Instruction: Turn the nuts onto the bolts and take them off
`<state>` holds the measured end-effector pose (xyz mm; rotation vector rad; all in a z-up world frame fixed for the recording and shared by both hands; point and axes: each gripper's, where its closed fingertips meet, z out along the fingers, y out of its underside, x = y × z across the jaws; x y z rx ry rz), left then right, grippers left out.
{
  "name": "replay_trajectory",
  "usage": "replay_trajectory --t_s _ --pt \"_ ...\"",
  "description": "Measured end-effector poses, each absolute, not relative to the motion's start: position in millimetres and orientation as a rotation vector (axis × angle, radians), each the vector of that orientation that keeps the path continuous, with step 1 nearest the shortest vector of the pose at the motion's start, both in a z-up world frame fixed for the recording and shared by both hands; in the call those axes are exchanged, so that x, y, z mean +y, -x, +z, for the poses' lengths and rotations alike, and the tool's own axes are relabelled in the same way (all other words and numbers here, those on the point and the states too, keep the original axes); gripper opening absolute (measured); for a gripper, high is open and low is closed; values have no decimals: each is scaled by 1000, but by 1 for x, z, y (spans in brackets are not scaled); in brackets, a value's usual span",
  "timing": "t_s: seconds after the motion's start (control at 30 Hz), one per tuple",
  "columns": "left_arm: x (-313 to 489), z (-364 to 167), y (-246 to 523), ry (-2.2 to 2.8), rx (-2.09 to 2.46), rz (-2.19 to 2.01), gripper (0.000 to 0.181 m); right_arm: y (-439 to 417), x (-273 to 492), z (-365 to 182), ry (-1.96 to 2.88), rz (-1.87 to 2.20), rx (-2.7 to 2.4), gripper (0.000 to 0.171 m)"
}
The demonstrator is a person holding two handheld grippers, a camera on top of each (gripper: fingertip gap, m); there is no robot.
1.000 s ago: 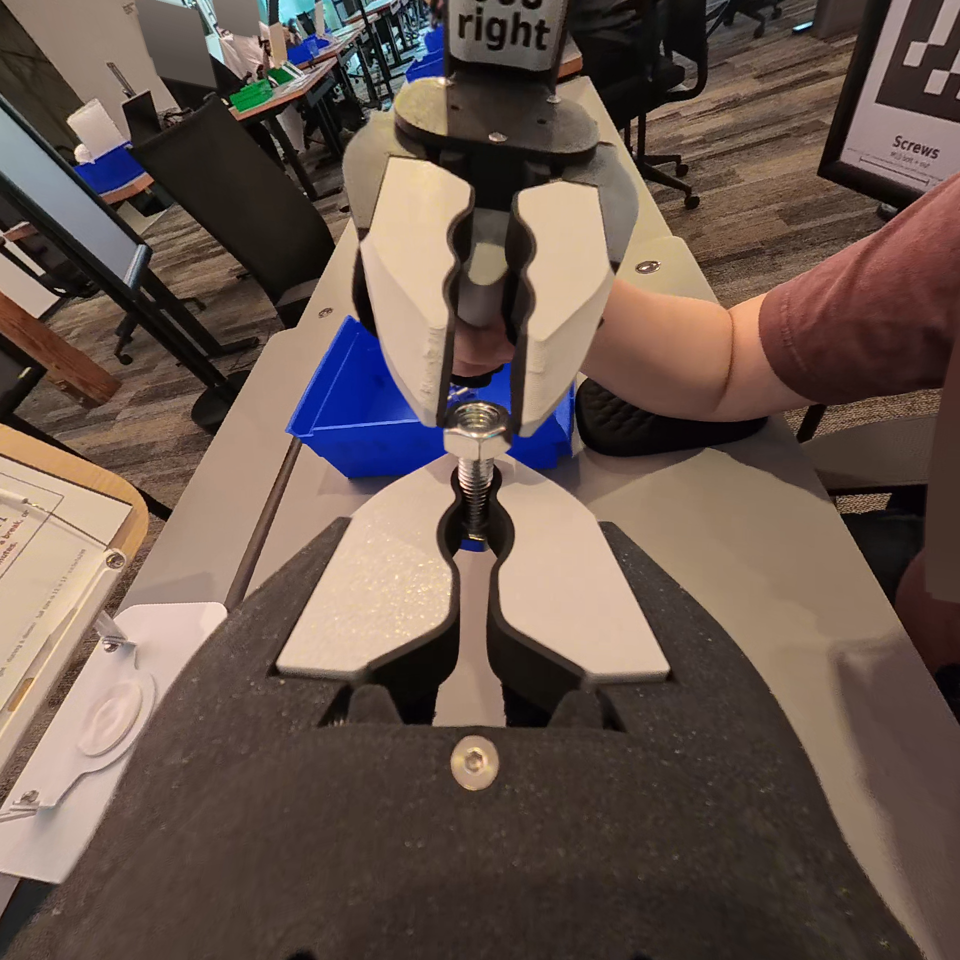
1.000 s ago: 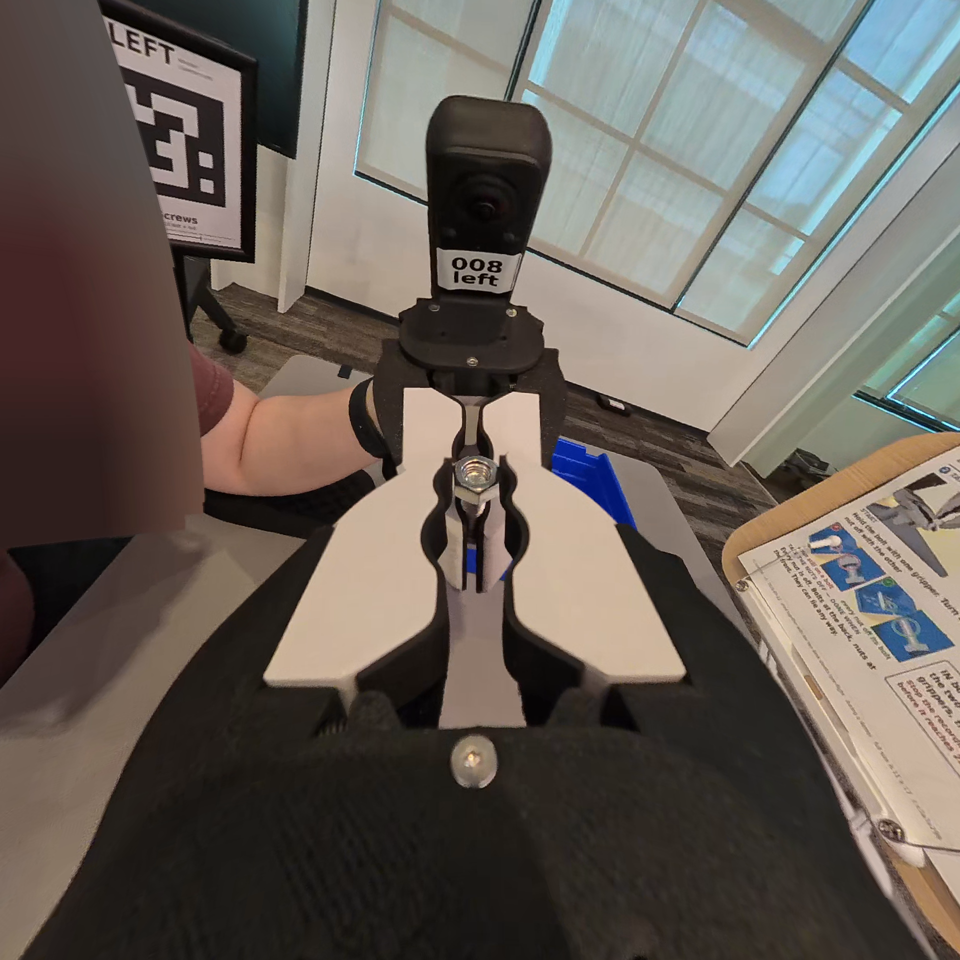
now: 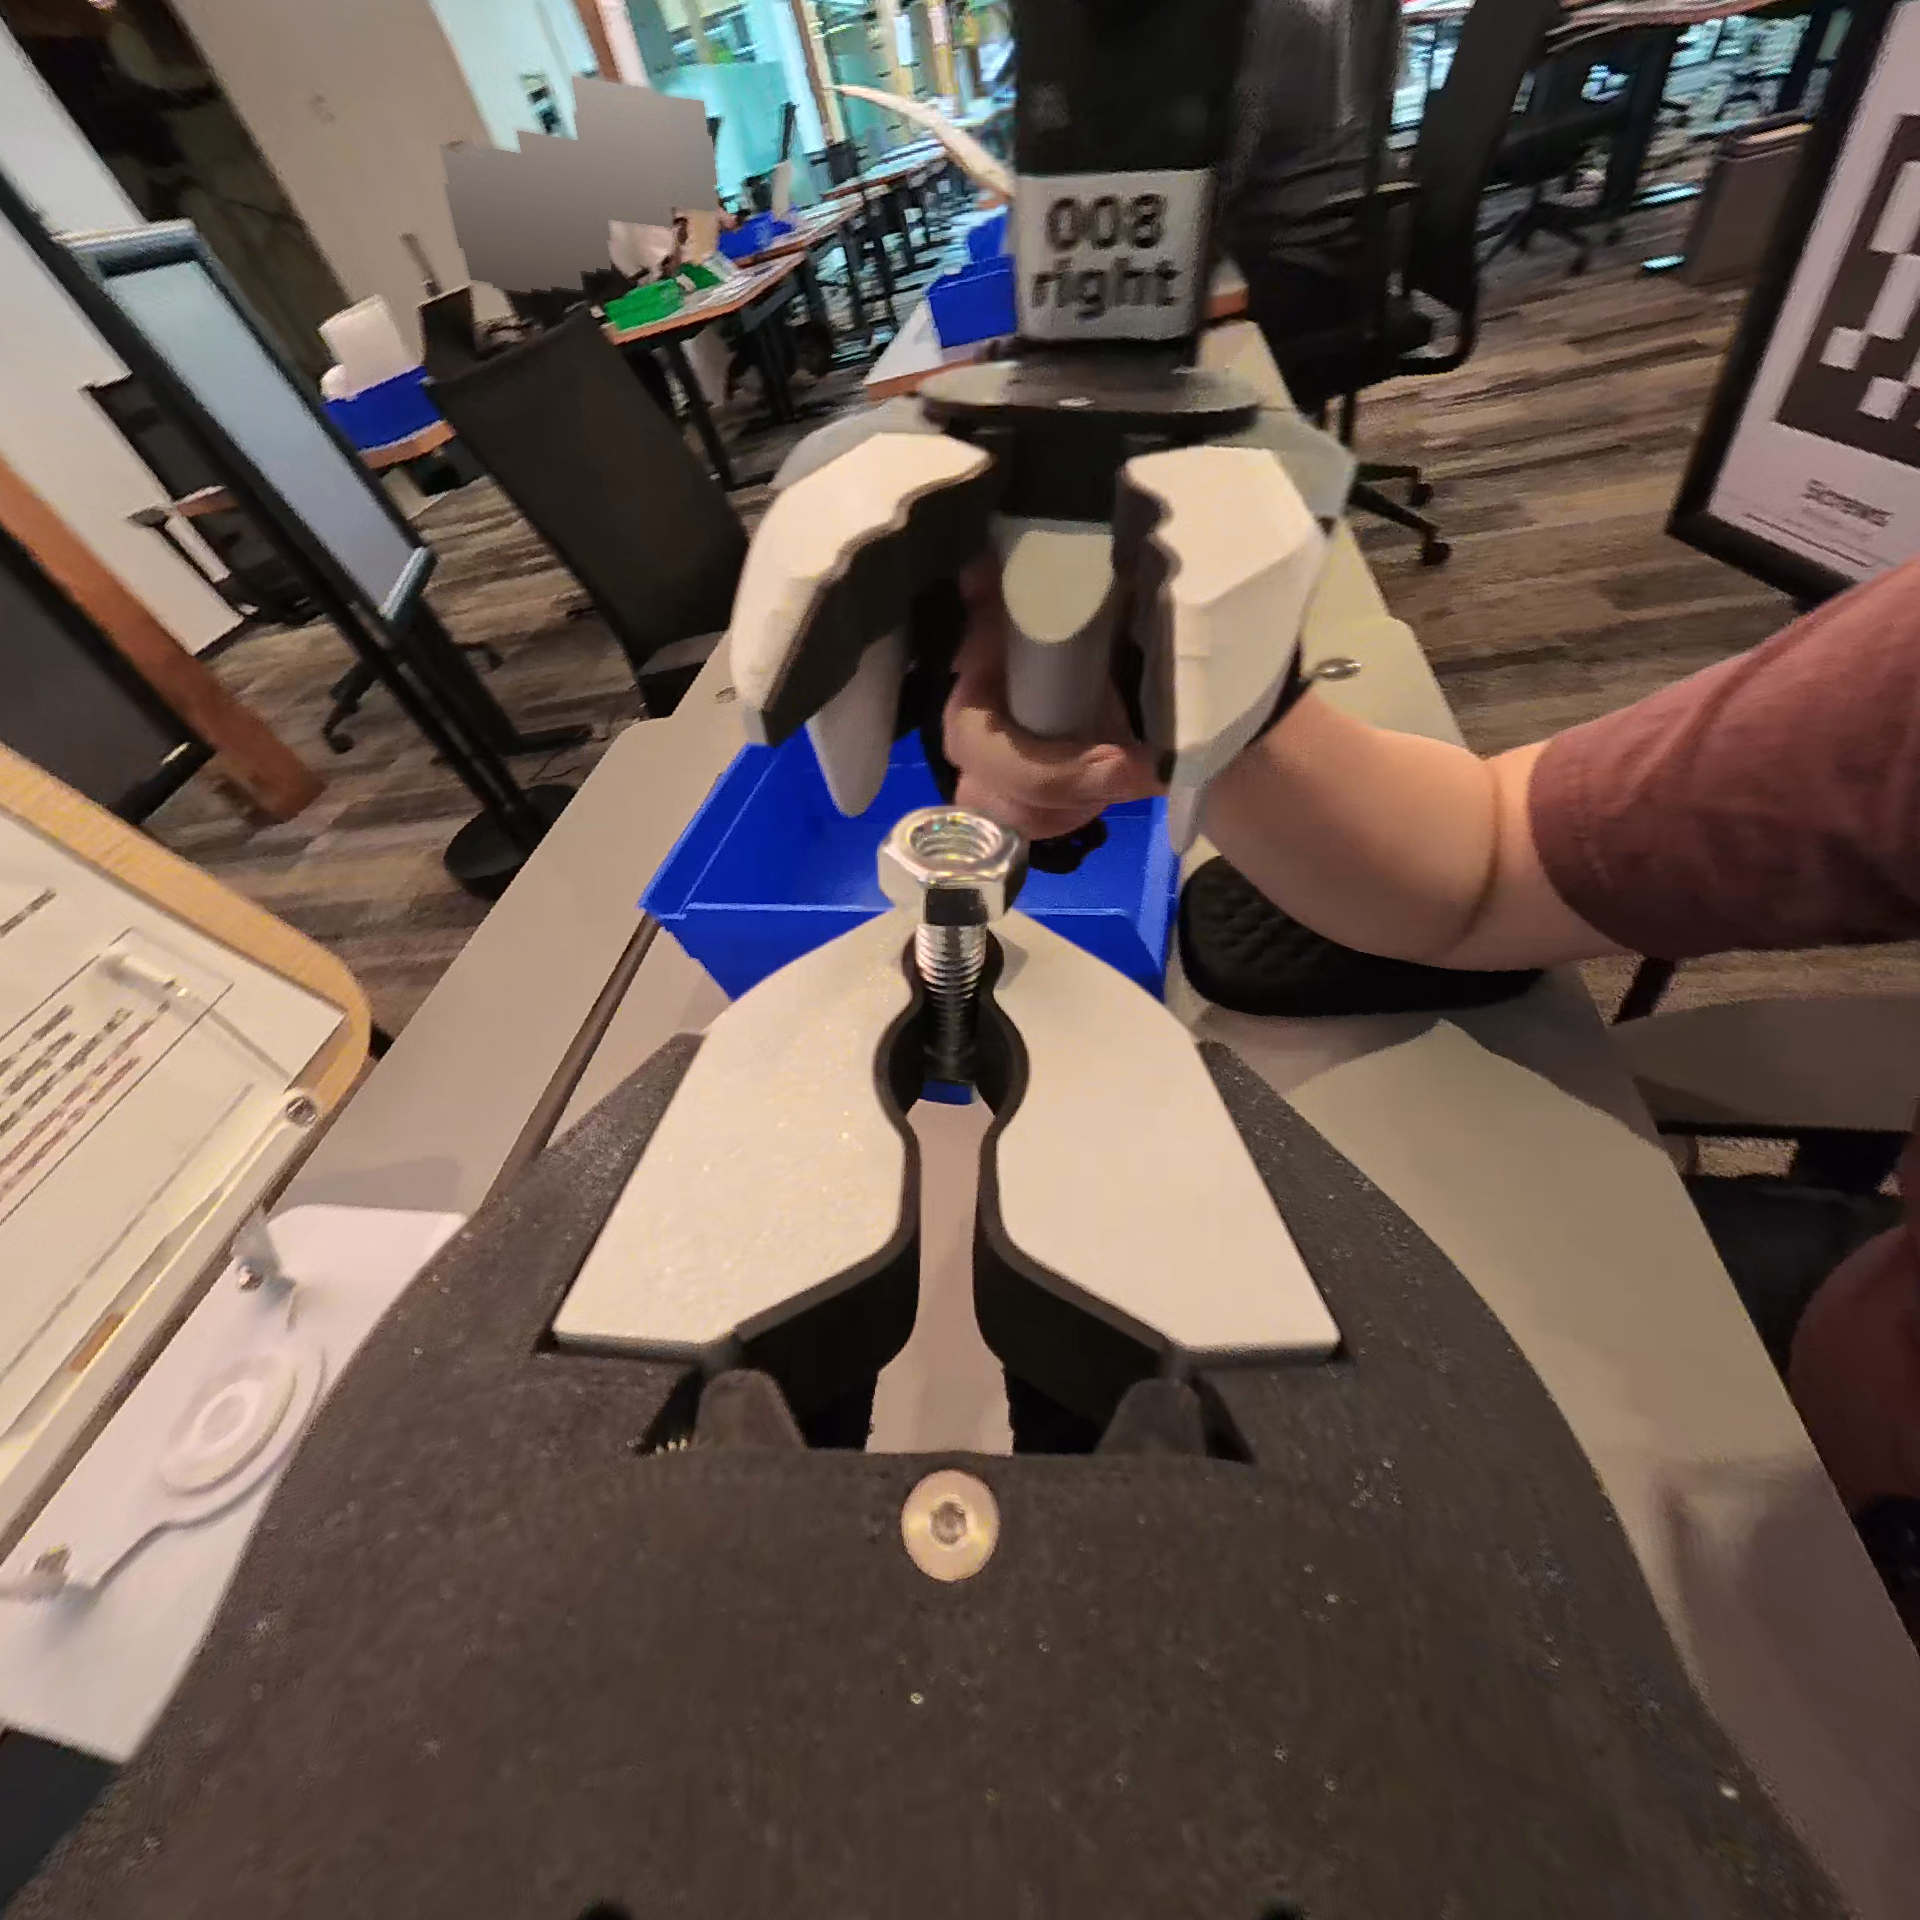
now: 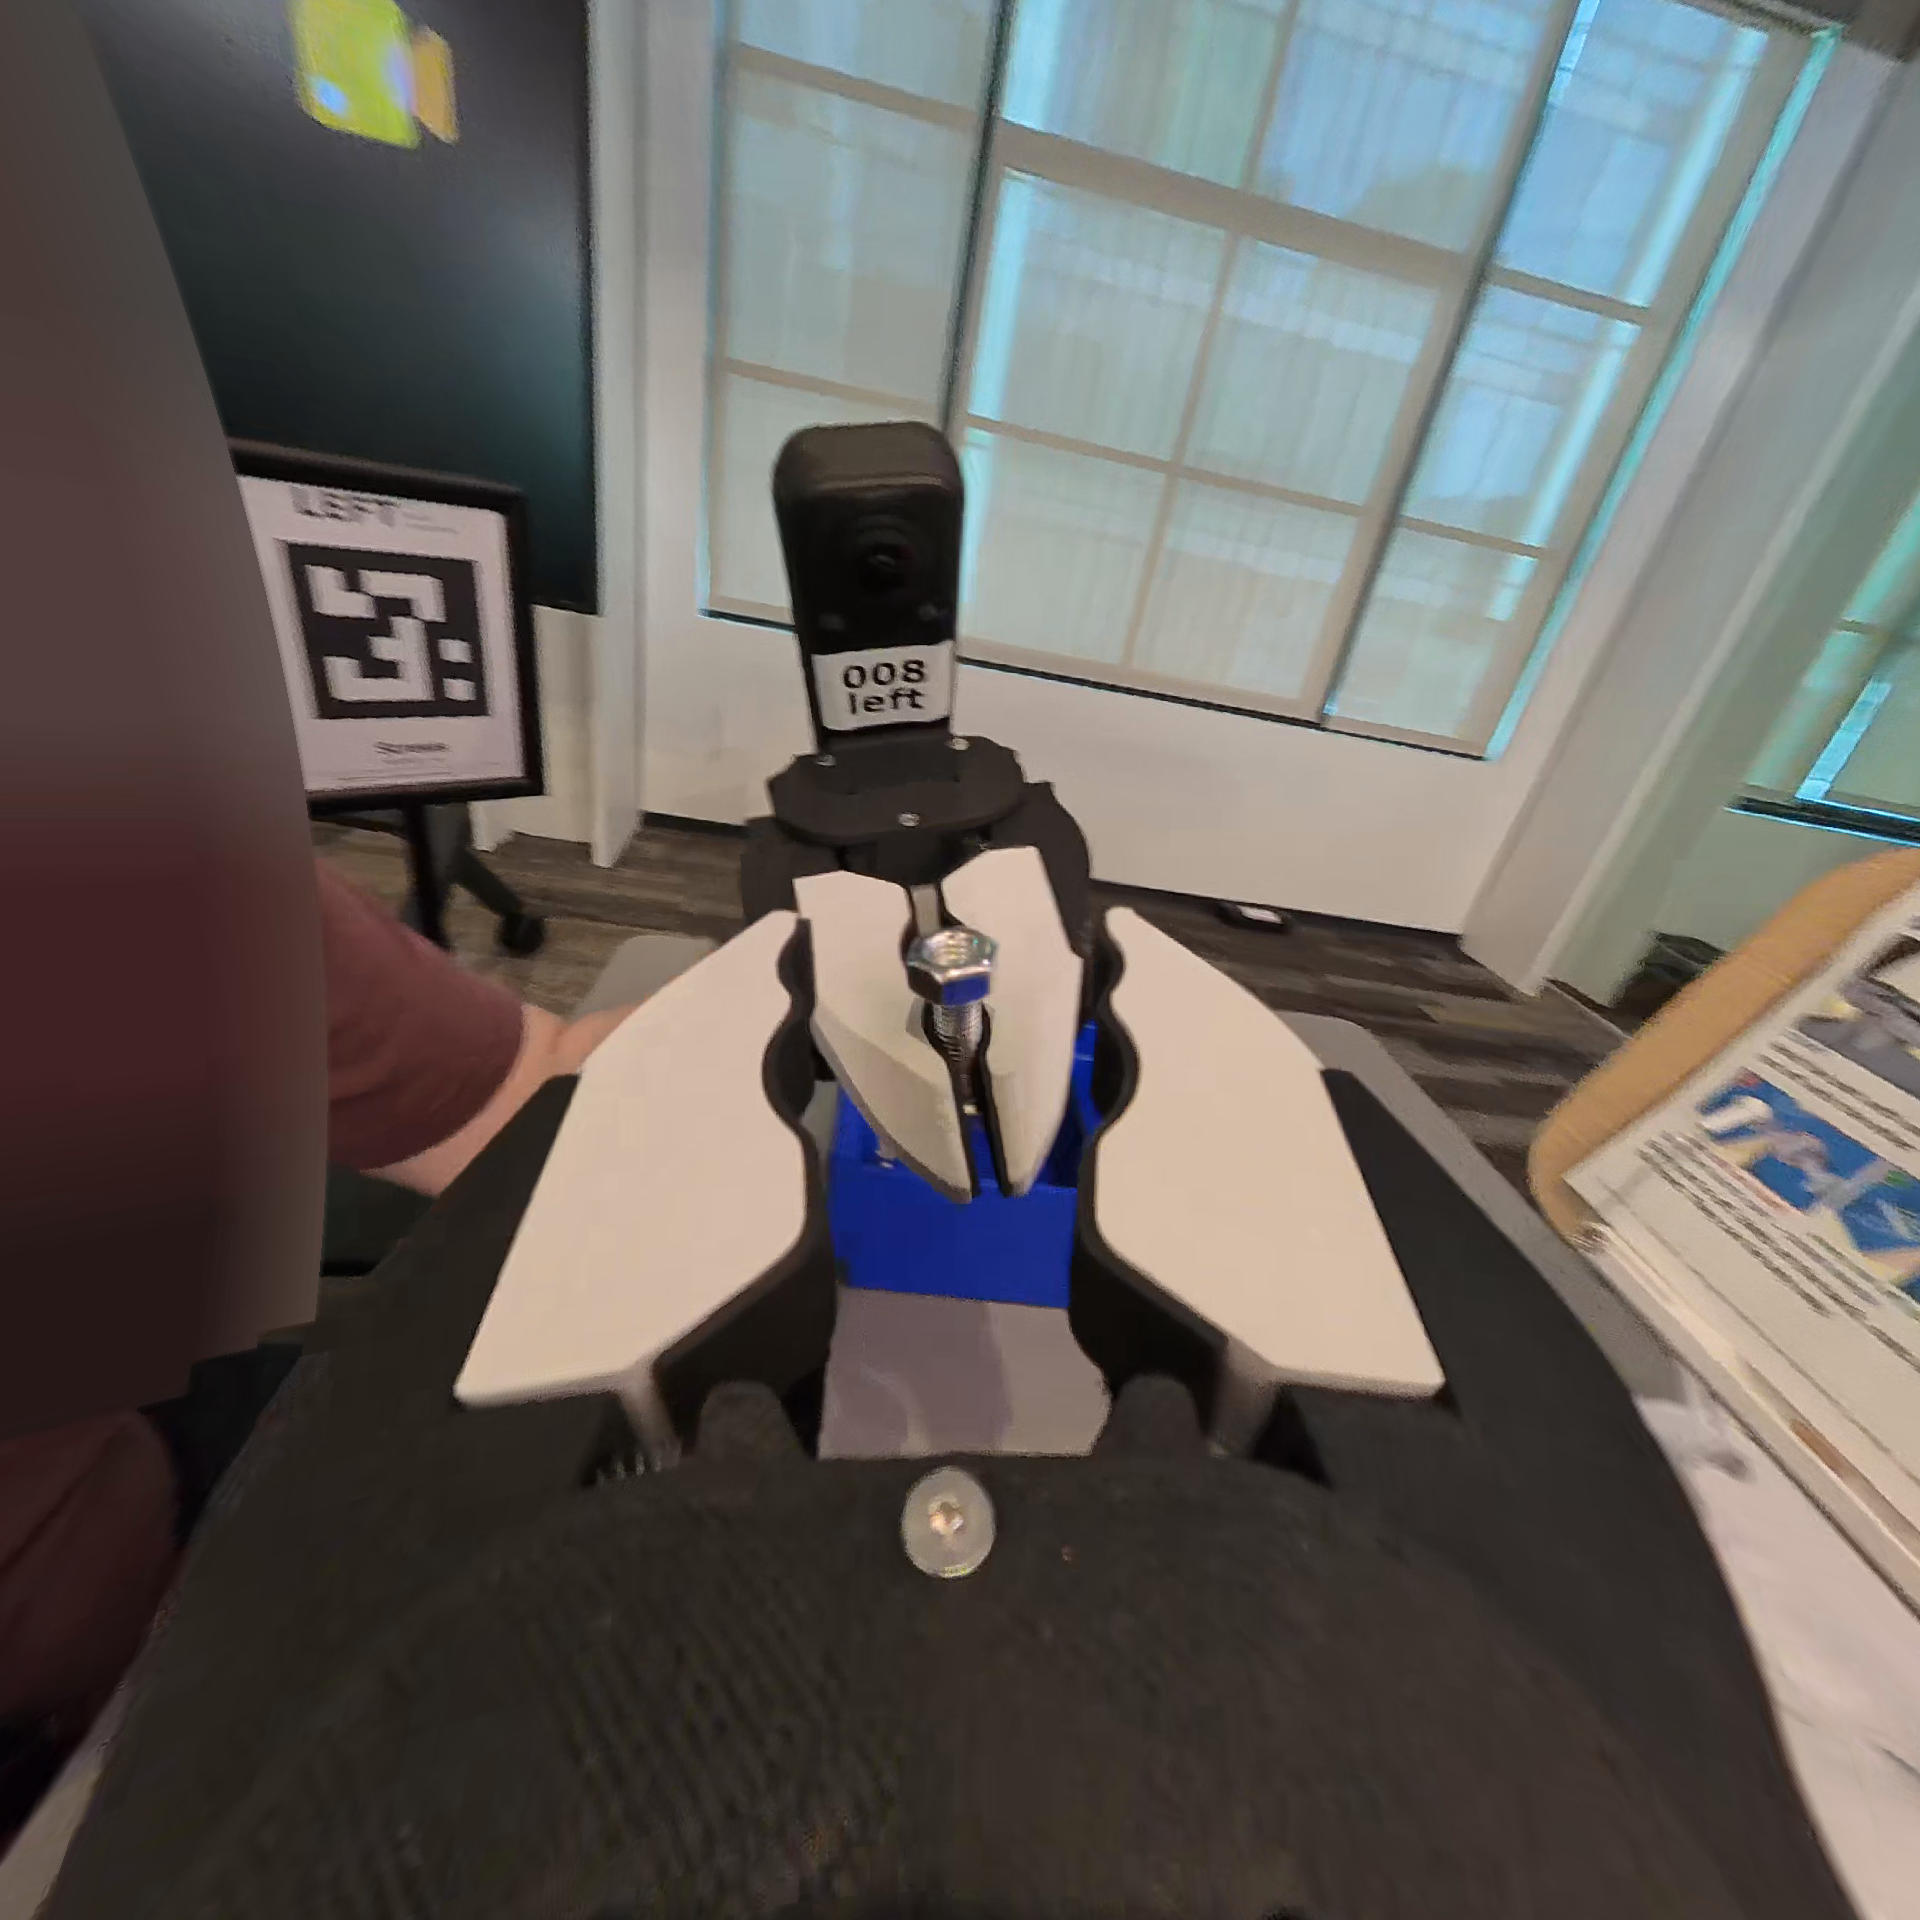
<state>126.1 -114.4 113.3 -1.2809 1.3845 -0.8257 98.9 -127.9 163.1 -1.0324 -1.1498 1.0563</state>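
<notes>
My left gripper (image 3: 951, 940) is shut on a silver bolt (image 3: 948, 987) and holds it upright, threads up. A silver hex nut (image 3: 951, 862) sits on the bolt's top end. My right gripper (image 3: 1018, 810) is open and empty, its white fingers spread just beyond and above the nut without touching it. In the right wrist view the right gripper (image 4: 948, 935) frames the left gripper (image 4: 982, 1184), the nut (image 4: 951, 961) and the bolt (image 4: 951, 1023) between its open fingers. The bolt's head is hidden between the left jaws.
A blue bin (image 3: 810, 883) stands on the grey table (image 3: 1455, 1195) just behind the bolt. A black pad (image 3: 1330, 956) lies under the person's forearm (image 3: 1455, 862). A wooden board with instruction sheets (image 3: 104, 1091) is at the left. A framed marker sign (image 4: 395, 634) stands off the table. The gap from one gripper's tips to the other's is roughly 5 cm.
My right gripper has opened, let go of the nut and drawn back from it. The left gripper still holds the bolt with the nut on it.
</notes>
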Motion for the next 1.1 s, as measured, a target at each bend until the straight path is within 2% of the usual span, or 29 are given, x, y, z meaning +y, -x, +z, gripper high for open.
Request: replay_trajectory --t_s 0.13,0.4,0.63,0.83,1.1 --pt "-128 111 -134 1215 1447 -831 3 -86 -144 153 996 1128 -1244 72" --pt "-121 113 -137 1220 1394 -822 3 -66 -152 138 956 956 -1314 85" --pt "-108 121 -128 1241 1313 -806 3 -71 -143 142 967 888 -1274 86" --pt "-98 125 -118 1268 1267 -808 3 -81 -136 150 969 857 -1233 78" --pt "-105 120 -129 1246 1310 -775 3 -71 -139 144 938 796 -1256 82"
